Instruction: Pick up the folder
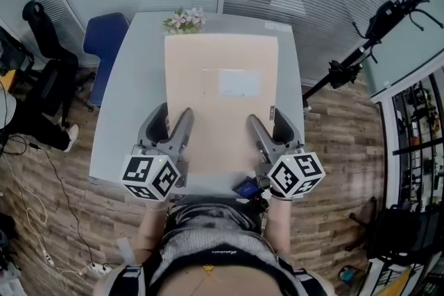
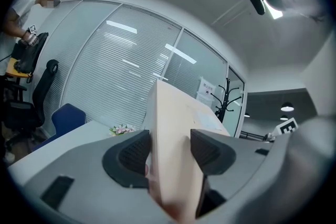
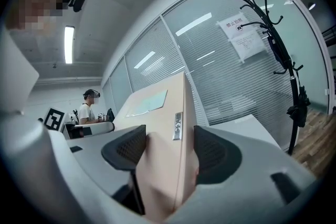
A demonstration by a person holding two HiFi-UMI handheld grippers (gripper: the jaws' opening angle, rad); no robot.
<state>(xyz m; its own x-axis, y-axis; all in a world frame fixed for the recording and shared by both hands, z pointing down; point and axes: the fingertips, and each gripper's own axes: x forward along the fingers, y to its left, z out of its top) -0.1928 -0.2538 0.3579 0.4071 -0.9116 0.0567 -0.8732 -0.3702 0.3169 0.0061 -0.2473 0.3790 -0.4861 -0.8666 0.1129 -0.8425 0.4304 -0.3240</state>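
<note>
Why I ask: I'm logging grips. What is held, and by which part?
The folder, by its near end: the left gripper clamps its left edge, the right gripper its right edge.

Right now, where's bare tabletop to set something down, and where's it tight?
Widest bare patch: the table strip left of the folder, on the blue chair side. A narrower strip runs along the folder's right. Far edge holds flowers. Near edge is crowded: left tongs and right tongs both clamp the folder there. Tabletop under the folder is hidden.
</note>
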